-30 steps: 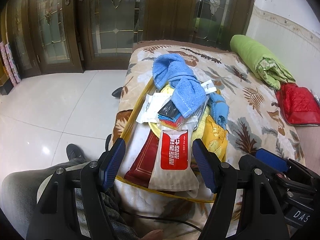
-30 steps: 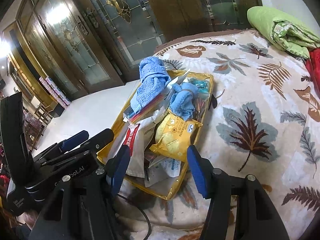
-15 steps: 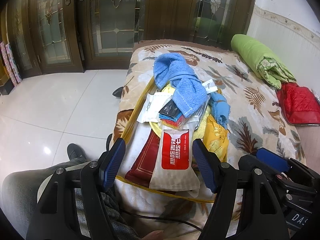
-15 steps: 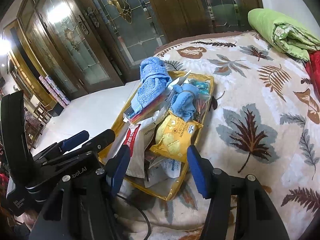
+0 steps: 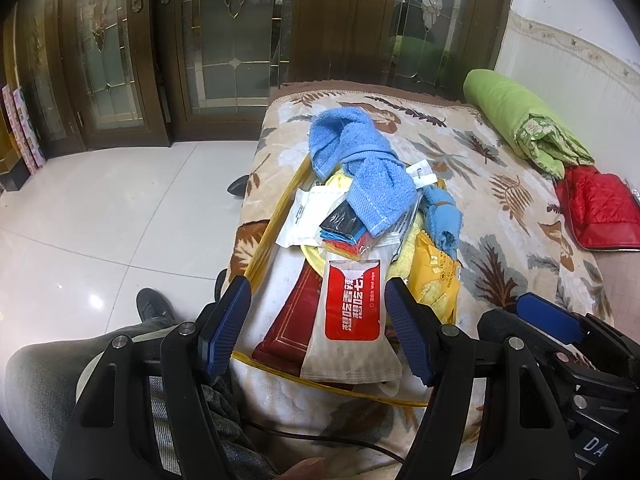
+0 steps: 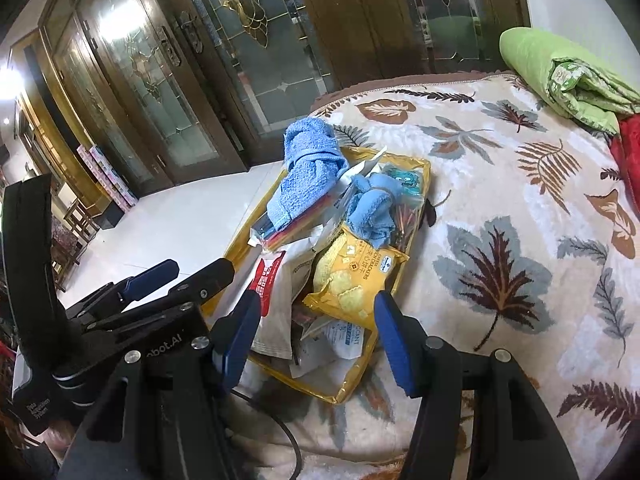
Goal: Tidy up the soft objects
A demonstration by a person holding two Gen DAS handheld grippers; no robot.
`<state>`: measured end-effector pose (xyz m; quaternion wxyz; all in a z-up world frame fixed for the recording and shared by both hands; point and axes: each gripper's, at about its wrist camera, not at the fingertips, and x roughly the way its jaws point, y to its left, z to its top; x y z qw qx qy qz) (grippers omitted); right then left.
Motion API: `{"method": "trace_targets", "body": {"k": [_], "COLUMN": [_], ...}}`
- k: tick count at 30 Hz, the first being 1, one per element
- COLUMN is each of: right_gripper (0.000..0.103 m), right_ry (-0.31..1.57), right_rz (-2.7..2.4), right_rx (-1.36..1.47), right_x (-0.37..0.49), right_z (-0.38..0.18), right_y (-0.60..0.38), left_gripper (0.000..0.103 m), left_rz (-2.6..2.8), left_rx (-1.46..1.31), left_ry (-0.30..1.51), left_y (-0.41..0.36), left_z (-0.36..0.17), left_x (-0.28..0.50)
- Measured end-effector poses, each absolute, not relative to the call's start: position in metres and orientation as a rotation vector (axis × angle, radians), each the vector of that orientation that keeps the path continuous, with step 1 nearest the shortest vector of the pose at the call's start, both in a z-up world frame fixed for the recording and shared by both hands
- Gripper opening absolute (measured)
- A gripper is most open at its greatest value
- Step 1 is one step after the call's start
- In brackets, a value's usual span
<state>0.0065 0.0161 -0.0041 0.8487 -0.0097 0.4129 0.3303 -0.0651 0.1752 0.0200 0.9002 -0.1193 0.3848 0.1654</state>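
A yellow-rimmed clear bag (image 5: 276, 220) (image 6: 416, 208) lies on the leaf-patterned bed, piled with things. On top rests a large blue towel (image 5: 364, 164) (image 6: 304, 168), beside it a smaller blue cloth (image 5: 444, 216) (image 6: 372, 212). Nearer me lie a red-and-white wet-wipe pack (image 5: 352, 316) (image 6: 272, 304), a yellow cracker bag (image 5: 434, 280) (image 6: 352, 276) and a dark red packet (image 5: 288, 320). My left gripper (image 5: 318, 326) hovers open above the wipe pack's near end. My right gripper (image 6: 316, 334) hovers open over the bag's near corner, holding nothing.
A rolled green quilt (image 5: 524, 124) (image 6: 560, 76) and a red padded item (image 5: 596, 208) lie at the bed's far right. White tiled floor (image 5: 120, 220) and glass-paned wooden doors (image 5: 224, 40) lie to the left. A person's knee (image 5: 60, 384) and shoe (image 5: 154, 304) sit below.
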Motion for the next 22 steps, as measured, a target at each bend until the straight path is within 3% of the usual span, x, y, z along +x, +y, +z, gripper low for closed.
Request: {"method": "trace_targets", "body": {"k": [22], "right_gripper": [0.059], "right_ry": [0.85], "right_rz": [0.694], "right_rx": [-0.033], "right_x": [0.0075], "right_z": [-0.002], "right_y": [0.014], "left_gripper": [0.07], "left_rz": [0.328], "left_rx": [-0.211], "left_ry": [0.794], "left_y": [0.1753], "left_z": [0.0206], "left_x": [-0.0606]}}
